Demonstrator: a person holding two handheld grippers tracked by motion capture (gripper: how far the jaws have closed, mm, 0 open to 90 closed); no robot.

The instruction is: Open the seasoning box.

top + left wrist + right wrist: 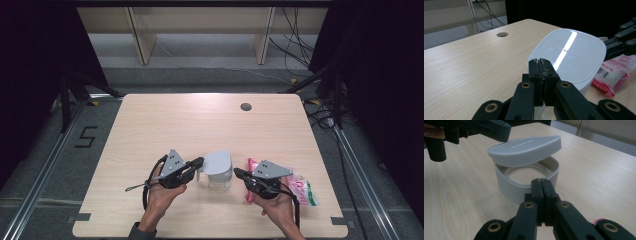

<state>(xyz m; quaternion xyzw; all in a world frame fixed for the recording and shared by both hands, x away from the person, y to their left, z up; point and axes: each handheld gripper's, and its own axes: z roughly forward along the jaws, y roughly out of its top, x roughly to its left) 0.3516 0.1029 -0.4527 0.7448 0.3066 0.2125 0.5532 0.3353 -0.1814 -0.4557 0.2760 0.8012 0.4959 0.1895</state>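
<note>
Pale wood worktop [165, 125] carries everything near its front edge. Left tool [200, 162], jaws closed on nothing, sits against the tilted grey lid [218, 162] resting askew on a clear container [220, 181]. Right tool [237, 173], also closed and empty, is just beside the container, above a pink packet [303, 190]

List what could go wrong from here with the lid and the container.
1. The lid sits tilted, one side raised off the container; a nudge from the shut left gripper might slide it off.
2. The shut right gripper is at the container's rim; pushing could shove the container.
3. The pink packet lies beside it and may get pushed.
</note>
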